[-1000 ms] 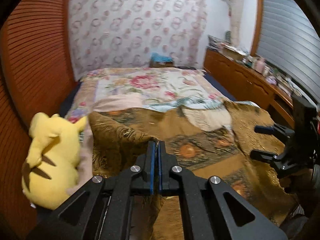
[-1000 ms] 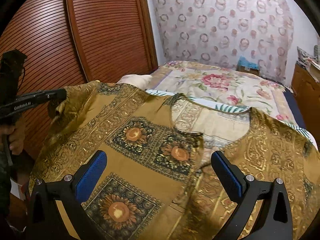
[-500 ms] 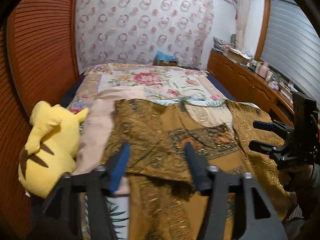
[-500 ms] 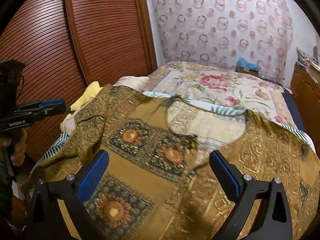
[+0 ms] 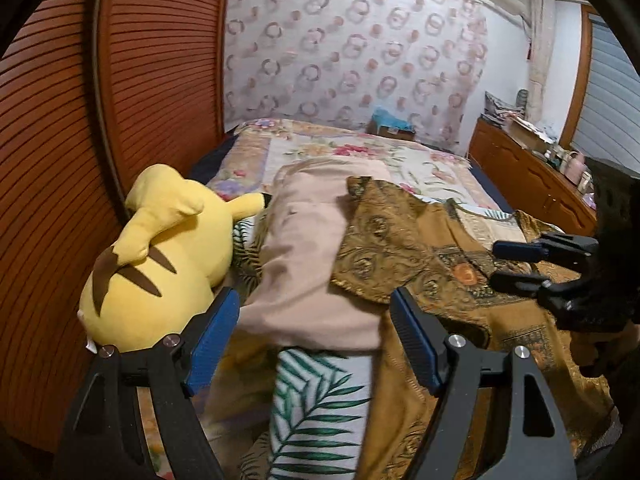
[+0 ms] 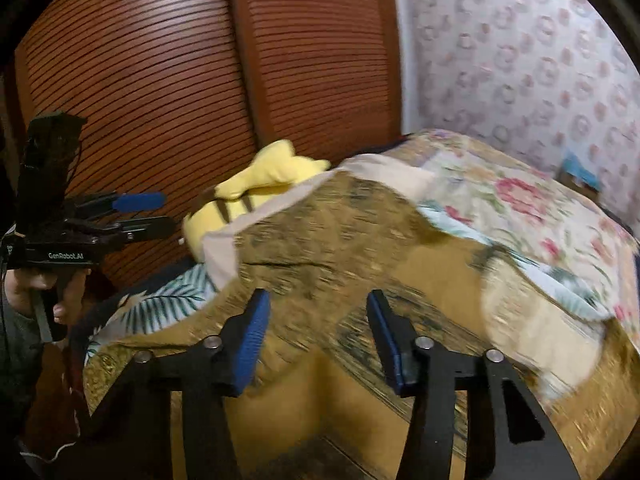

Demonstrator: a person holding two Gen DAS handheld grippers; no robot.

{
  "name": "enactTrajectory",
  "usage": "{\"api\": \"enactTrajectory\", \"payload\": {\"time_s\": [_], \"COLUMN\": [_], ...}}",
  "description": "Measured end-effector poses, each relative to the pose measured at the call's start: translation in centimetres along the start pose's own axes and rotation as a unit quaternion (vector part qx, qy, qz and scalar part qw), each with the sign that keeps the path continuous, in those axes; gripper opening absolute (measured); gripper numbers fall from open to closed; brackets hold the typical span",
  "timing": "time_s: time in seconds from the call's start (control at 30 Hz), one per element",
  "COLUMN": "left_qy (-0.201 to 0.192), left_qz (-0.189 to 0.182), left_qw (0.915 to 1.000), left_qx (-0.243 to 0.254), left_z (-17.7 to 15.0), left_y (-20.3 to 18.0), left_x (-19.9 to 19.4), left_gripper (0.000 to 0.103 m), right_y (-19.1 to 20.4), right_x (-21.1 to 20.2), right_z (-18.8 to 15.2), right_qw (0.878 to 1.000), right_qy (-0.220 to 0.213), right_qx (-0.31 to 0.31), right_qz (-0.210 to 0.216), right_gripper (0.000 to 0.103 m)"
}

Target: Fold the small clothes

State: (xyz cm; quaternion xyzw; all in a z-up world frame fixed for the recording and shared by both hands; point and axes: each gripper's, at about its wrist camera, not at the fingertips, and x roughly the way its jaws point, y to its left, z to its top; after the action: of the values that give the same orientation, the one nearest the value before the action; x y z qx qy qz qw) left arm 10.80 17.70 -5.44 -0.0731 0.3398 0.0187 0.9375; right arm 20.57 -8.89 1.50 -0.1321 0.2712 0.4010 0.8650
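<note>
The left gripper (image 5: 314, 336), black with blue pads, is opening its jaws above a pale pink folded cloth (image 5: 308, 264), nothing pinched. The right gripper (image 6: 318, 330) is closing its jaws over the gold-brown patterned garment (image 6: 340, 240), pads not yet pressing it. The garment lies spread on the floral-quilted bed (image 5: 400, 160), beside a yellow plush toy (image 5: 160, 256); behind stands a slatted brown wardrobe (image 6: 160, 60).

Yellow plush (image 5: 160, 256) blocks bed's left edge; wardrobe doors (image 6: 180, 80) wall it, floral bedspread (image 5: 360, 152) beyond lies open
</note>
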Motion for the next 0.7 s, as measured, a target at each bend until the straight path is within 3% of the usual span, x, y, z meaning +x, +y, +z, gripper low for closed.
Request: {"api": "enactTrajectory", "payload": {"time_s": [0.17,0.33,0.4,0.5,0.7], "left_qy": [-0.002,0.000,0.001,0.003,0.003], "left_qz": [0.008,0.010,0.010,0.009,0.000], "left_qw": [1.0000,0.9999,0.9999,1.0000,1.0000], "left_qx": [-0.004,-0.004,-0.003,-0.002,0.006], "left_z": [-0.2,-0.4,-0.5,-0.5,-0.2], "left_y": [0.7,0.8,0.8,0.7,-0.2], "left_x": [-0.1,0.0,0.0,0.3,0.8], "left_gripper": [0.078,0.078,0.078,0.078,0.078], "right_y": [1.3,2.1,1.9,1.8,0.2], "right_x": [4.2,7.8,8.6,8.7,6.5], "right_z": [1.1,0.8,1.1,1.1,1.7], "right_qw": [0.999,0.995,0.994,0.994,0.999], "right_qy": [0.028,0.062,0.072,0.067,0.023], "right_qx": [-0.037,-0.075,-0.086,-0.086,-0.033], "right_qz": [0.028,0.015,0.004,0.004,-0.003], "right_gripper": [0.050,0.049,0.030,0.012,0.008]}}
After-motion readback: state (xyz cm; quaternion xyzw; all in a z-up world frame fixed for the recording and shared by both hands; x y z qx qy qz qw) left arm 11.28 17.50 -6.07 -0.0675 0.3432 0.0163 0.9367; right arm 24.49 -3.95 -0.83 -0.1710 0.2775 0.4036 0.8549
